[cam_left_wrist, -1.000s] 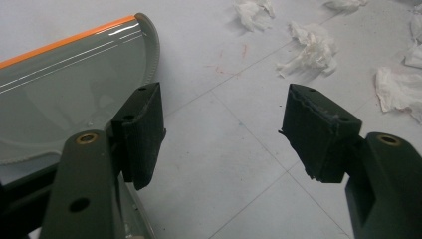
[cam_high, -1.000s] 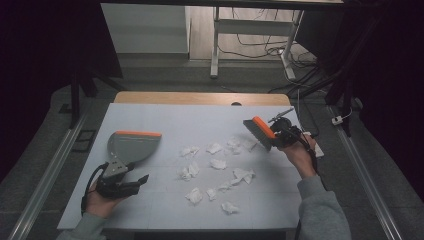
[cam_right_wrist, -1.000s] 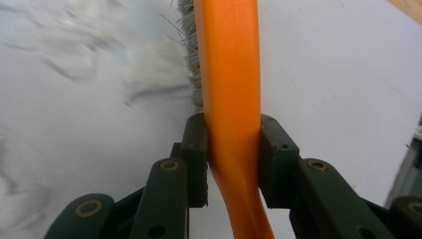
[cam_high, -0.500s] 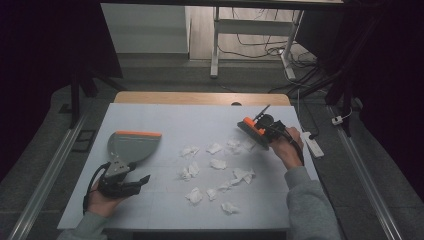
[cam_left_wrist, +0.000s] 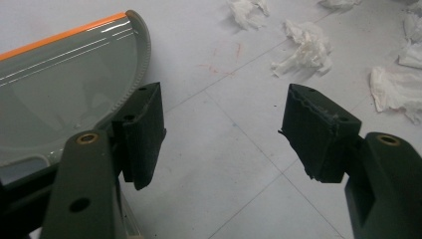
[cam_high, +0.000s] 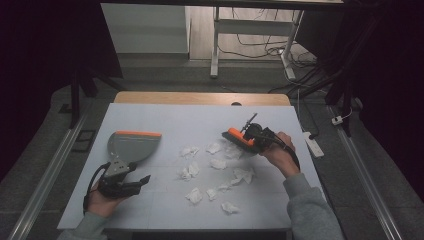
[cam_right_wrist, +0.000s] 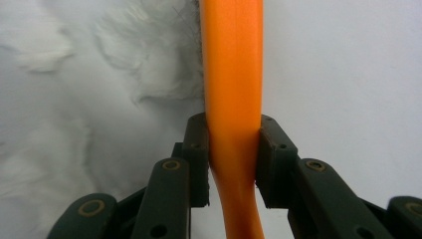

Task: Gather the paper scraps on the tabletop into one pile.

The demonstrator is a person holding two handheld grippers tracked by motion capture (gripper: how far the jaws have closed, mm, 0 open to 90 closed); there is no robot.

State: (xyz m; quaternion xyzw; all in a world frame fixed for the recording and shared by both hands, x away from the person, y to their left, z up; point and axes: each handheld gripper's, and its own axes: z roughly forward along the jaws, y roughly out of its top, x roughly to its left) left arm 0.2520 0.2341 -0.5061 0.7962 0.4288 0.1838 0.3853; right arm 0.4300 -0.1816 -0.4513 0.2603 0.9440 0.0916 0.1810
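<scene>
Right gripper view puts me close on the right gripper (cam_right_wrist: pixel 233 159): its two black jaws are clamped on the orange handle of a brush (cam_right_wrist: pixel 231 74), pads pressing either side of it, and pale bristles fan out to the left of the handle over white paper. From the high view the same gripper (cam_high: pixel 250 140) sits right of centre on the desk (cam_high: pixel 165 117), with the brush (cam_high: pixel 239 139) lying low and slanting toward the scraps.

Over on the left, the left gripper (cam_high: pixel 131 172) rests near the front edge with its jaws spread fairly wide. In the left gripper view the gap between its pads (cam_left_wrist: pixel 221 134) has only bare desk in it, though the left jaw stands just beside the rim of the dustpan (cam_left_wrist: pixel 59 94), and I cannot tell whether it touches the handle below.

Between the two hands lie the crumpled paper scraps (cam_high: pixel 219 163). I count roughly ten white wads, scattered from beside the brush down toward the front edge; a couple overlap, so the number is not firm. One brush, one dustpan (cam_high: pixel 131 145), grey with an orange strip along its far lip, sits well left of the paper.

I see no brand, label or readable writing on the tools, the paper or the pale blue desk top. A white oblong item (cam_high: pixel 313 145) lies at the right edge of the desk; any marking on it is too small to make out.
</scene>
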